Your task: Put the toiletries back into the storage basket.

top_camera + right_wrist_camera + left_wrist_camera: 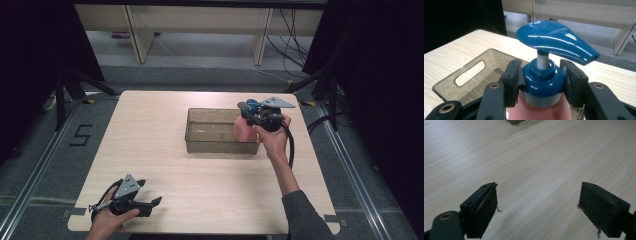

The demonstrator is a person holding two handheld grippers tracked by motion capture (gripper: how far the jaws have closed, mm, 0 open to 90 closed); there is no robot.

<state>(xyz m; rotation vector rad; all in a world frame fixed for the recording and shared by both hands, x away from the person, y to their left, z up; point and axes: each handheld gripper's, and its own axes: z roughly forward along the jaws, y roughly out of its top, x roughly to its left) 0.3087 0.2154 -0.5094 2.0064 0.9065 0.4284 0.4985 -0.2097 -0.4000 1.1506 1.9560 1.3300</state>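
Pink pump bottle with blue pump head — clamped at its collar by the right gripper, upright over the clear bin's right end near the tabletop's far-right corner, likely for lowering in. Left gripper idles at the near-left edge — fingers wide apart, empty.

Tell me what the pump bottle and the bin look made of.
Pump bottle: glossy blue plastic pump head and collar, sharp highlights; matte pink body below, probably plastic. Bin: smoky see-through plastic, likely rigid; the table's wood grain shows through its walls and handle cut-out.
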